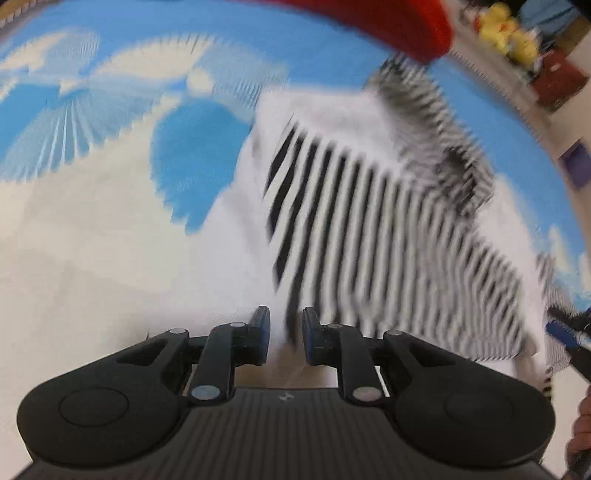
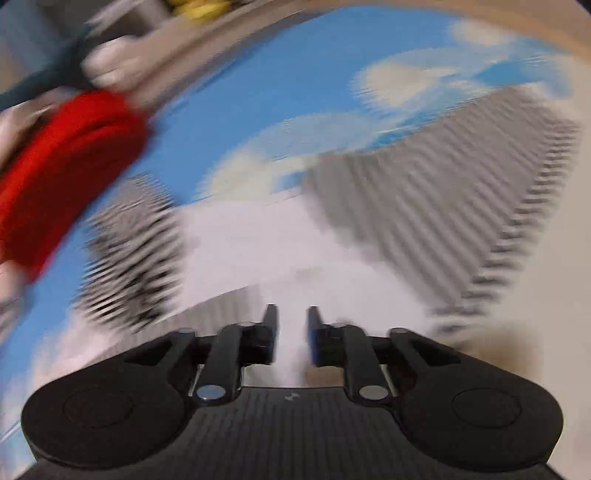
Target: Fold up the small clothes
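A small black-and-white striped garment (image 1: 388, 229) with white panels lies on a blue cloth with white clouds (image 1: 110, 110). My left gripper (image 1: 286, 332) sits at its near edge, fingers a narrow gap apart with white and striped fabric between them. My right gripper (image 2: 291, 332) is over the same garment (image 2: 424, 203), fingers also a narrow gap apart with white fabric between them. Both views are motion-blurred, so the grip is unclear. The right gripper's blue tip (image 1: 569, 332) shows at the left wrist view's right edge.
A folded red garment (image 1: 388, 22) lies at the far edge of the cloth; it also shows in the right wrist view (image 2: 66, 166). Yellow toys (image 1: 506, 33) and boxes stand beyond the table edge.
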Demonstrator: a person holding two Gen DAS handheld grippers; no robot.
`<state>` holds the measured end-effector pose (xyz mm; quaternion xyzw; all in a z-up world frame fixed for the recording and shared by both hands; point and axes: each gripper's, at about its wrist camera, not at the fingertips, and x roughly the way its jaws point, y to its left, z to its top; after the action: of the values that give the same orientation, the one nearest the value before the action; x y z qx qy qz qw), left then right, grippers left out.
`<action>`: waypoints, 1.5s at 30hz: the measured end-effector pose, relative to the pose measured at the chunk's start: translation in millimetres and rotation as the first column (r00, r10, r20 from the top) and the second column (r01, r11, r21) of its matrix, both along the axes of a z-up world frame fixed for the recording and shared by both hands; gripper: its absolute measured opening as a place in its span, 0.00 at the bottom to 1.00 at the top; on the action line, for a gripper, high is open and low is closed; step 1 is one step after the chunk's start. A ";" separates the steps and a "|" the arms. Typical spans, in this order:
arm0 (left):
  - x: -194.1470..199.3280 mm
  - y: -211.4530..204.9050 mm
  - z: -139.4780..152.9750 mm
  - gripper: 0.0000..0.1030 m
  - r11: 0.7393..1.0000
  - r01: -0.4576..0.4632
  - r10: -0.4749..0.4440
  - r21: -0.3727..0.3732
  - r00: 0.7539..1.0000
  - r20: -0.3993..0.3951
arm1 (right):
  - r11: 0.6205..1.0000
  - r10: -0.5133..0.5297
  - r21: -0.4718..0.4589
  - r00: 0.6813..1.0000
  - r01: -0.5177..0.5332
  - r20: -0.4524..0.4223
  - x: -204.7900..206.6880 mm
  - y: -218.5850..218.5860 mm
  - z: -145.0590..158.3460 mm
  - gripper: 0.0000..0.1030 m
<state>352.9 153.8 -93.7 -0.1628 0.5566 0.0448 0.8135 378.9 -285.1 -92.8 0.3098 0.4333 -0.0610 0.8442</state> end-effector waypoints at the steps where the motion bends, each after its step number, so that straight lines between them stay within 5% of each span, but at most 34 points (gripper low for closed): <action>1: -0.7 0.3 -6.4 0.18 1.000 0.001 -0.001 0.010 1.000 -0.025 | 0.998 0.045 0.039 0.999 -0.044 -0.016 1.4 2.2 -5.5 0.32; 3: -0.7 -2.8 -1.8 0.18 1.000 0.010 -0.010 0.026 1.000 -0.018 | 0.995 0.089 0.067 0.985 -0.079 -0.151 5.0 6.4 -27.2 0.38; 5: -1.9 -9.6 12.1 0.19 0.998 0.028 -0.030 0.048 0.999 0.035 | 0.997 0.073 0.056 0.963 -0.061 -0.260 1.1 3.4 -44.3 0.34; 8: -3.4 -22.0 19.4 0.28 0.995 0.078 -0.084 0.066 0.993 0.087 | 0.996 0.092 0.019 0.975 -0.090 -0.203 3.9 1.4 -28.9 0.37; 10: -2.4 -26.2 4.4 0.31 0.993 0.092 -0.093 0.069 0.995 0.020 | 0.994 0.106 -0.010 0.980 -0.109 -0.171 2.4 4.7 -23.3 0.43; 13: -3.4 -29.6 0.7 0.31 0.990 0.095 -0.094 0.104 0.995 -0.011 | 0.997 0.071 0.038 0.964 -0.063 -0.254 -5.8 -7.1 -36.4 0.43; 19: -6.3 -49.9 44.8 0.34 0.967 0.116 -0.148 0.226 0.980 0.134 | 0.995 0.066 -0.069 0.990 -0.075 -0.127 -13.8 -18.4 8.2 0.43; 25: -12.7 -76.5 63.7 0.34 0.958 0.121 -0.184 0.261 0.955 0.232 | 0.989 0.033 -0.146 0.999 -0.036 -0.027 -28.3 -42.3 31.5 0.43; 31: -23.1 -95.4 78.9 0.34 0.946 0.118 -0.230 0.304 0.902 0.366 | 0.982 -0.053 -0.181 0.999 0.054 0.013 -41.7 -88.3 38.5 0.43; 36: -23.9 -102.8 85.9 0.35 0.947 0.121 -0.240 0.298 0.883 0.404 | 0.964 -0.090 -0.247 0.996 0.093 0.027 -51.6 -126.6 41.5 0.43; 40: -19.9 -106.3 85.3 0.37 0.950 0.129 -0.239 0.284 0.887 0.395 | 0.964 -0.155 -0.210 0.986 0.165 0.067 -55.9 -176.2 32.4 0.42; 42: -20.0 -107.7 81.9 0.38 0.947 0.137 -0.247 0.290 0.889 0.386 | 0.953 -0.206 -0.213 0.976 0.215 0.064 -56.9 -202.5 24.5 0.37; 44: -19.3 -109.9 78.2 0.39 0.944 0.146 -0.256 0.296 0.890 0.378 | 0.945 -0.276 -0.166 0.959 0.283 0.064 -58.0 -234.3 13.9 0.16; 45: -18.7 -110.6 76.6 0.39 0.943 0.151 -0.260 0.298 0.890 0.373 | 0.940 -0.302 -0.143 0.951 0.309 0.067 -58.7 -246.3 9.1 0.15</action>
<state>334.2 43.2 -17.1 0.0002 0.3781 -0.0044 0.9258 320.1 -531.4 -83.7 0.3093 0.3552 -0.2170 0.8550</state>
